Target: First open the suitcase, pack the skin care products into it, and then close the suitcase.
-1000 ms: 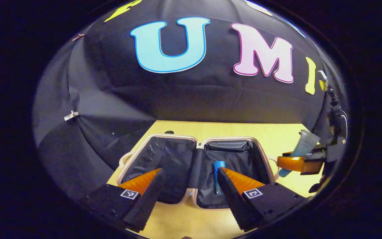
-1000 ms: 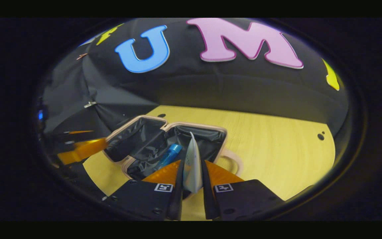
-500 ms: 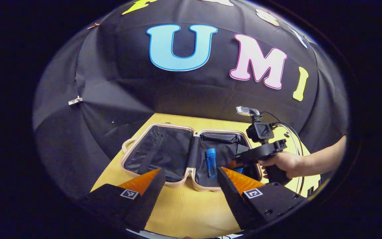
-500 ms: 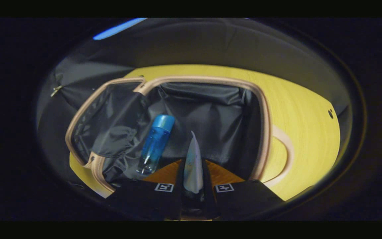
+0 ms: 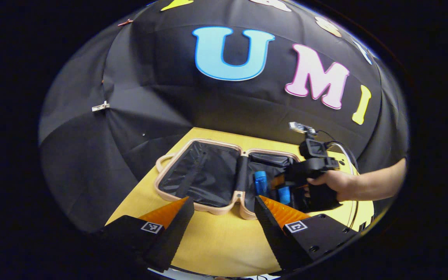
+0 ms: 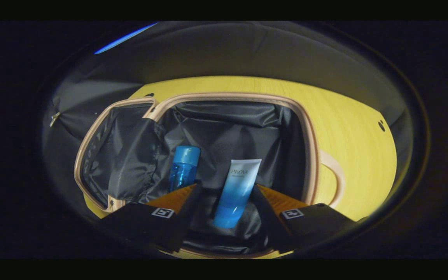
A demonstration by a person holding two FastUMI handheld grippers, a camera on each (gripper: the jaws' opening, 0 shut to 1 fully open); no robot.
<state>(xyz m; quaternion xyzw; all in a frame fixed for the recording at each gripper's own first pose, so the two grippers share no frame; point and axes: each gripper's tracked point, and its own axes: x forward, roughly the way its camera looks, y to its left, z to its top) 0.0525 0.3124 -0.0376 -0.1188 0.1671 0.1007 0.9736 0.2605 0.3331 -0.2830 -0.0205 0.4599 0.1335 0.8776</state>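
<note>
Half a second ago the right gripper (image 6: 224, 194) pinched the tube (image 6: 236, 192) edge-on above the case; now its jaws stand spread and the tube lies flat between them, touching neither, on the black lining of the suitcase (image 6: 309, 147). From the left gripper view the suitcase (image 5: 204, 208) sits a little farther off than before, and the hand (image 5: 335, 182) holding the right gripper (image 5: 286, 182) reaches into the case's right half.

Writing runs across the white upper end of the tube, a short word in capitals with smaller print under it. Its body fades from white at the flat crimped end to bright blue at the cap end nearest the camera. Just to its left, apart from it, lies a translucent blue bottle (image 6: 183, 169) with a lighter blue cap pointing away from the camera; both rest in the same half of the case. In the left gripper view the bottle (image 5: 261, 182) lies beside the hinge strip.

That suitcase lies open flat on the yellow wooden desk (image 5: 216, 241), pale pink rim and handles, crinkled black lining in both halves. Jaws of the left gripper (image 5: 224, 204) are spread wide over bare desk, short of the case's near edge, holding nothing.
</note>
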